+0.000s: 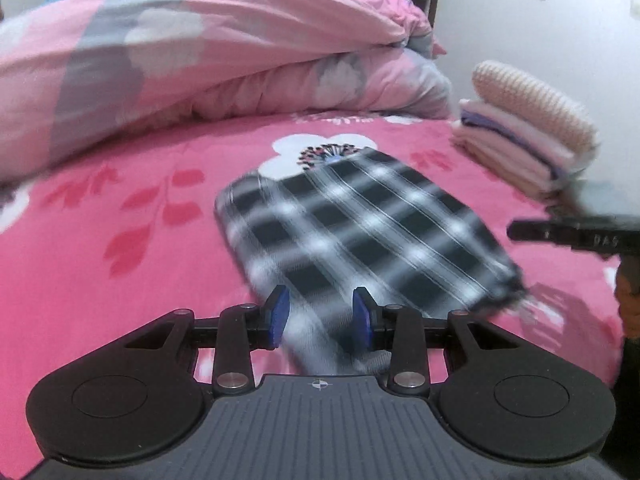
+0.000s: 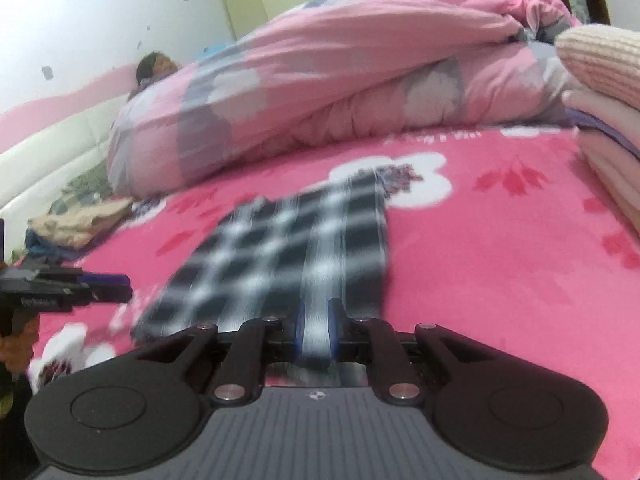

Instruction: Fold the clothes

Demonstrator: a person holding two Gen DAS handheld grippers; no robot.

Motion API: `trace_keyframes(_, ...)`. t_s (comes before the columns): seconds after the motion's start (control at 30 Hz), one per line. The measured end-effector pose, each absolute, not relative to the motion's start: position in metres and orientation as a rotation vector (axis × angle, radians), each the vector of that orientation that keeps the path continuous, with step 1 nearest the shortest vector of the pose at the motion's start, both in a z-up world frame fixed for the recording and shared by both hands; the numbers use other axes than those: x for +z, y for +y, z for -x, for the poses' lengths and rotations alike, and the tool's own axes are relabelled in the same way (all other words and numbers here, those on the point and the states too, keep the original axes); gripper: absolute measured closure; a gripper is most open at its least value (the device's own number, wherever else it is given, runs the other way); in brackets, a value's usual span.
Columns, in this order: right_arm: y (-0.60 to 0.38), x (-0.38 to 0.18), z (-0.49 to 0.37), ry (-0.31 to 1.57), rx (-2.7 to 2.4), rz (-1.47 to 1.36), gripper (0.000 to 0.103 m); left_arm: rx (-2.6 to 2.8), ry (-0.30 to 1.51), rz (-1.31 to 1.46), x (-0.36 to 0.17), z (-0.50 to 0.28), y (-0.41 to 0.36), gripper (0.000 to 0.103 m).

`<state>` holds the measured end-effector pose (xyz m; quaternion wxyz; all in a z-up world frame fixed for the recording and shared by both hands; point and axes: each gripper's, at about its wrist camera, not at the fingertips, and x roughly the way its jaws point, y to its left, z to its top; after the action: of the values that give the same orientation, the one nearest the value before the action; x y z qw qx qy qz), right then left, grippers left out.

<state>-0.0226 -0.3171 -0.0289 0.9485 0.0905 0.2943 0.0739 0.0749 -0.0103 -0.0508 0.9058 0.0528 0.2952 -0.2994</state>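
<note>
Plaid cloth, black and white checks, is what I'm working on. The plaid garment (image 1: 360,232) lies on the pink floral bed sheet (image 1: 120,272) as a compact oblong, several layers thick by the look of its edges, so it seems mostly folded already. Both views are smeared with motion blur, so I can't make out fine detail like a collar or sleeves.

My left hand-held gripper (image 1: 321,318) has its blue pads spread apart, straddling the near end of the cloth without pinching it. My right hand-held gripper (image 2: 316,330) has its pads drawn in close on a pale stripe of the fabric at the near edge, so I'd call that one clamped on the garment.

How far along: off to the right sits a stack of folded clothes (image 1: 528,140) in pinks and creams, with a ribbed knit on top, so finished pieces are already piled up. Over on the far left of the right wrist view there's a rumpled heap of clothes (image 2: 76,220) in tan and blue, which looks like stuff still waiting. A bunched pink duvet (image 1: 220,52) fills the back of the bed.

My guess is the plaid piece is either getting a last fold or about to go onto the stack. Can't tell which from this.
</note>
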Motion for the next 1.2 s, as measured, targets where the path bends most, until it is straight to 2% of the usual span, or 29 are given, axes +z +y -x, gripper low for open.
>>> trace_keyframes(0.13,-0.303,-0.044,-0.007,0.57,0.102,-0.146,0.091,-0.548,0.548,-0.245,-0.065,-0.095,-0.046,0.069)
trace_keyframes(0.23,-0.297,-0.063,-0.027,0.594,0.07,-0.13,0.091,-0.544,0.595,-0.341,-0.093,-0.103,-0.059,0.068)
trace_keyframes(0.3,-0.306,-0.075,-0.024,0.592,0.085,-0.161,0.092,-0.561,0.56,-0.39,-0.088,-0.1,-0.059,0.068)
trace_keyframes(0.53,-0.306,-0.027,-0.027,0.509,0.16,-0.116,0.091,-0.59,0.487,-0.311,-0.048,-0.138,-0.063,0.068)
trace_keyframes(0.7,-0.301,-0.056,-0.05,0.599,0.133,-0.054,0.091,-0.59,0.629,-0.297,-0.076,-0.189,-0.094,0.068)
trace_keyframes(0.77,-0.302,-0.069,-0.042,0.592,0.127,-0.045,0.091,-0.586,0.638,-0.332,-0.083,-0.191,-0.099,0.068)
trace_keyframes(0.87,-0.3,-0.067,-0.035,0.593,0.115,-0.034,0.091,-0.601,0.588,-0.336,-0.061,-0.186,-0.105,0.068)
trace_keyframes(1.03,-0.297,-0.068,-0.031,0.585,0.109,-0.019,0.09,-0.719,0.509,-0.348,-0.038,-0.188,-0.159,0.068)
trace_keyframes(1.2,-0.298,-0.066,-0.031,0.583,0.117,-0.031,0.09,-0.775,0.559,-0.441,-0.077,-0.201,-0.22,0.072)
